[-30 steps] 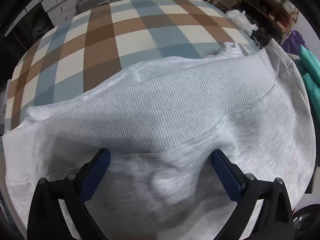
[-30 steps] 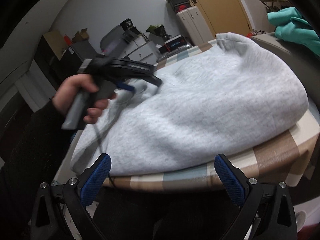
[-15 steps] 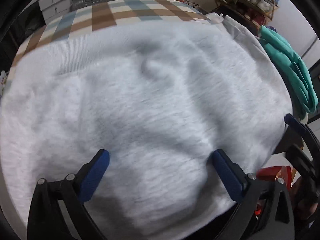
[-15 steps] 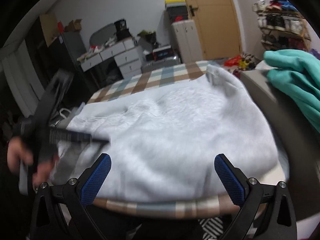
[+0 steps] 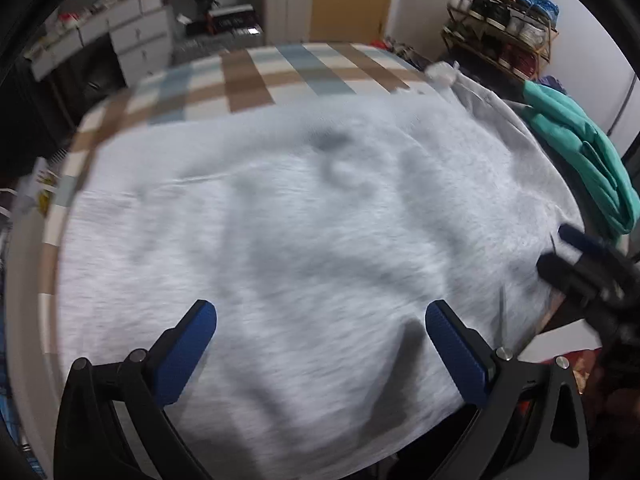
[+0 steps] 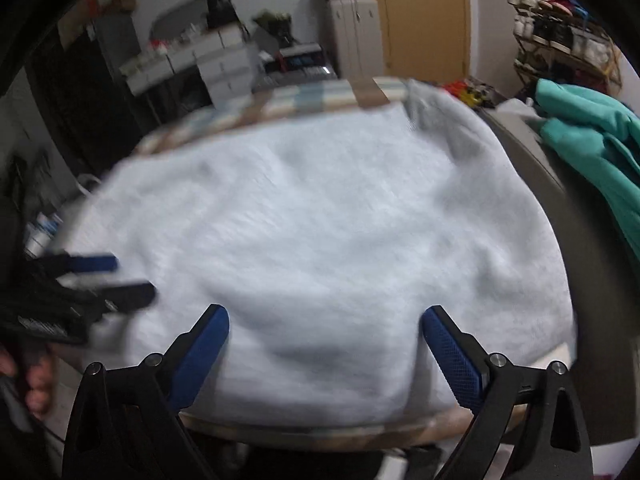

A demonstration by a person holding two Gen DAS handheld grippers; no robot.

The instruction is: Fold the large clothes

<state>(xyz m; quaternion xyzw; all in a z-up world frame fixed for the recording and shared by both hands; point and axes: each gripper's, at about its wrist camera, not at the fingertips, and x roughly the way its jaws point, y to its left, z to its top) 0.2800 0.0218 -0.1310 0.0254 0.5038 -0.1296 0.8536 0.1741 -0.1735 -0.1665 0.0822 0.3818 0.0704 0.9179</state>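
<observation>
Both grippers, left (image 5: pixel 320 346) and right (image 6: pixel 325 346), hang with jaws spread wide and empty over the near edge of the grey sweatshirt (image 5: pixel 304 240), which lies spread and rumpled across the checked table (image 5: pixel 280 72). This looks like a pause between folds. Next, each tool likely needs to close on a near corner or hem and carry it toward the far edge; a teal garment (image 6: pixel 588 136) sits beyond, aside.

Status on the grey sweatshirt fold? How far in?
Done: the grey sweatshirt lies on the checked table as a compact, still rumpled bundle; how many folds it holds is unclear. In hand: nothing; left gripper and right gripper are both open above the near edge. Left: flattening and probably a final fold; the teal garment looks untouched.
</observation>
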